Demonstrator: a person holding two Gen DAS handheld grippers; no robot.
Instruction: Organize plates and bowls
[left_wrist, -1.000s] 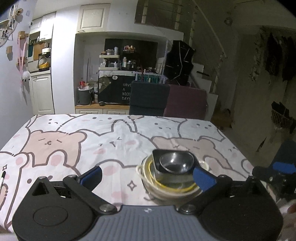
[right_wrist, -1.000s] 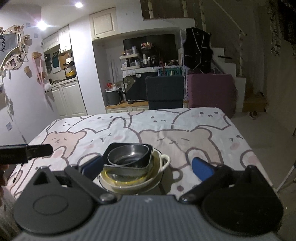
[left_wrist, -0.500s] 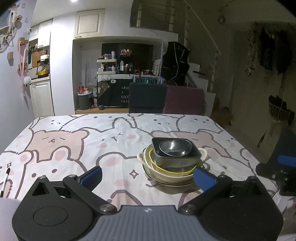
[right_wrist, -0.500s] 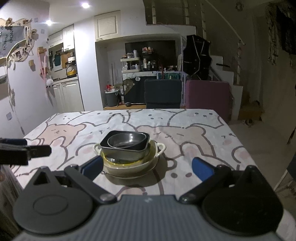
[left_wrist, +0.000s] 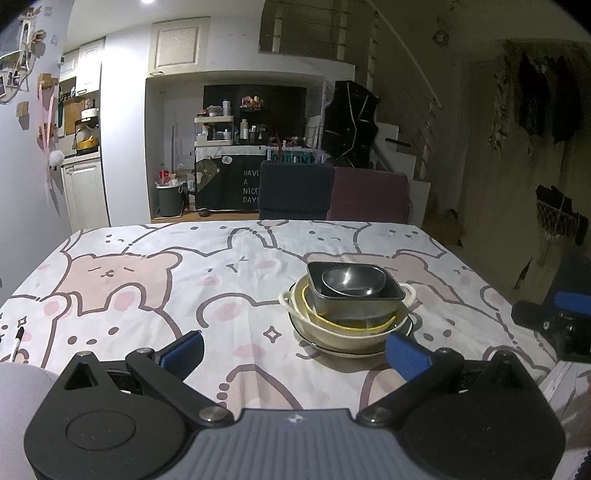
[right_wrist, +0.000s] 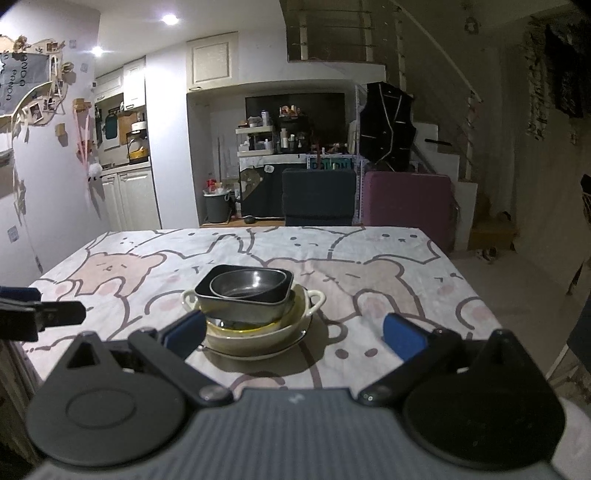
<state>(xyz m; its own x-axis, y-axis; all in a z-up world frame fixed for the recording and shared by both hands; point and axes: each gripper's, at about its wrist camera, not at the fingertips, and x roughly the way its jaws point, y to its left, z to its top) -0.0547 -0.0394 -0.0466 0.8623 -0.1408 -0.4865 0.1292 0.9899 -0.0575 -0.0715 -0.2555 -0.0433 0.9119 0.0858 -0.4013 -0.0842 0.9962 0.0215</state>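
Left wrist view: the left gripper (left_wrist: 293, 349) is held low over the near edge of the table (left_wrist: 122, 295), its blue-padded fingers spread wide with nothing between them. The table carries a cloth printed with bears. A single nested stack stands on it, right of centre and just beyond the right-hand fingertip. From the bottom up: a dark-rimmed plate (left_wrist: 409, 326), a cream bowl with two side handles (left_wrist: 332, 334), a yellow-rimmed bowl (left_wrist: 369, 326) seated inside it, a dark rectangular dish (left_wrist: 354, 310), and a round steel bowl (left_wrist: 352, 281) on top. The rectangular dish sits slightly tilted. A pen (left_wrist: 16, 343) lies at the far left edge of the cloth. The right gripper (left_wrist: 554, 317) appears at the right margin, off the table edge; its jaw state cannot be read from here.

Right wrist view: the right gripper (right_wrist: 293, 334) is likewise spread wide and empty, held short of the stack. The plate (right_wrist: 299, 338), cream bowl (right_wrist: 258, 338), rectangular dish (right_wrist: 243, 310) and steel bowl (right_wrist: 243, 282) appear left of centre; the left-hand fingertip overlaps the stack's near left side in the frame, though contact is doubtful given the poor light. A dark chair (right_wrist: 318, 195) and a maroon one (right_wrist: 406, 203) stand behind the far table edge.
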